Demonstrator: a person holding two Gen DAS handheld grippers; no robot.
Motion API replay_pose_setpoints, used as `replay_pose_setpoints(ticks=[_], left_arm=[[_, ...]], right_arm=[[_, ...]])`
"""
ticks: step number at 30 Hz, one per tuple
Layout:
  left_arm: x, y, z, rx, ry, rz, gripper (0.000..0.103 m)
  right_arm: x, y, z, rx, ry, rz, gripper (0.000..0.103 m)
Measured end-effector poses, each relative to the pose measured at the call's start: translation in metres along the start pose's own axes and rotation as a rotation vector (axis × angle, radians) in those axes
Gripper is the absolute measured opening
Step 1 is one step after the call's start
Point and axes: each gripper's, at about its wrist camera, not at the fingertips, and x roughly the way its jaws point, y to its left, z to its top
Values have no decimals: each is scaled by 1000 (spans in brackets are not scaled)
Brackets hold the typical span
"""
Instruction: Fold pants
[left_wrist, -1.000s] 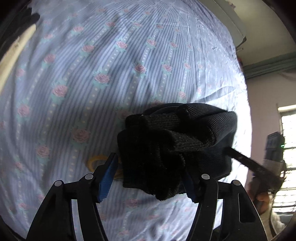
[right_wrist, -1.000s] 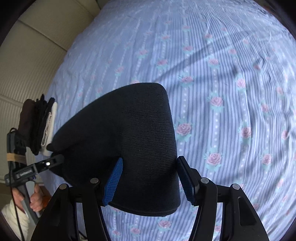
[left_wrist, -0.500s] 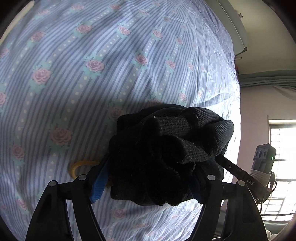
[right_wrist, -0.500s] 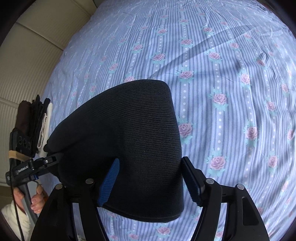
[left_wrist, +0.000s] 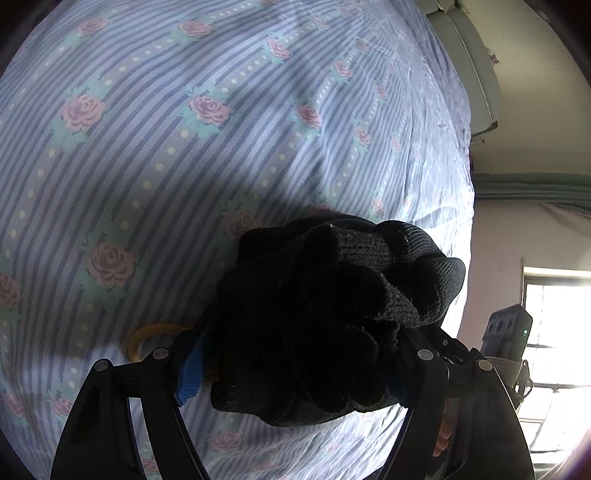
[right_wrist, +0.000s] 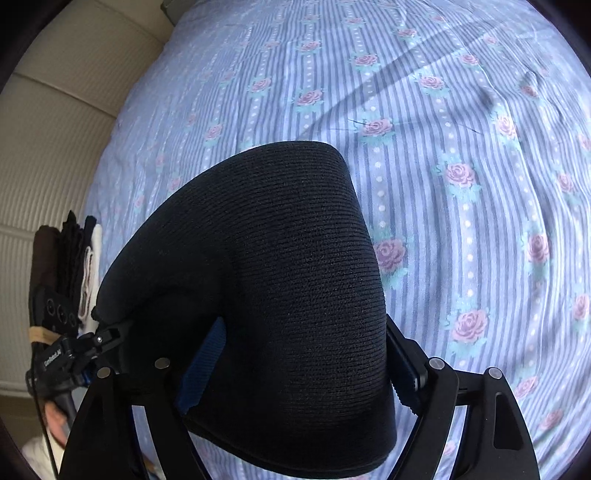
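The black knit pants are folded into a thick bundle low over the flowered bedsheet. My left gripper stands around the bundle's bunched end; its left blue pad shows a sliver of gap to the cloth, and the other pad is hidden. In the right wrist view the smooth folded end of the pants lies between the fingers of my right gripper. Its jaws are opening and the pads stand at the cloth's sides without squeezing it. Whether the bundle rests on the sheet is hidden.
A yellow rubber band lies on the sheet beside the left finger. A stack of folded clothes sits at the bed's left edge, by a beige ribbed wall. A bright window is on the right.
Both grippers have sunk toward the sheet with the bundle. Their jaws have spread wider, and the cloth is no longer pinched in between the pads.
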Motion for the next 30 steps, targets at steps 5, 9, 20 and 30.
replay_pose_setpoints(ticks=[5, 9, 20, 30], left_arm=[[-6, -5, -6, 11, -10, 17, 63], [-18, -14, -10, 17, -41, 25, 49], [-49, -48, -54, 102, -67, -19, 35], [-113, -109, -119, 219, -188, -35, 34]], right_arm=[[-8, 6, -3, -12, -7, 13, 64], [-24, 10, -8, -3, -24, 50, 55], [-99, 9, -54, 12, -119, 100, 47], [-189, 9, -106, 21, -218, 144, 47]])
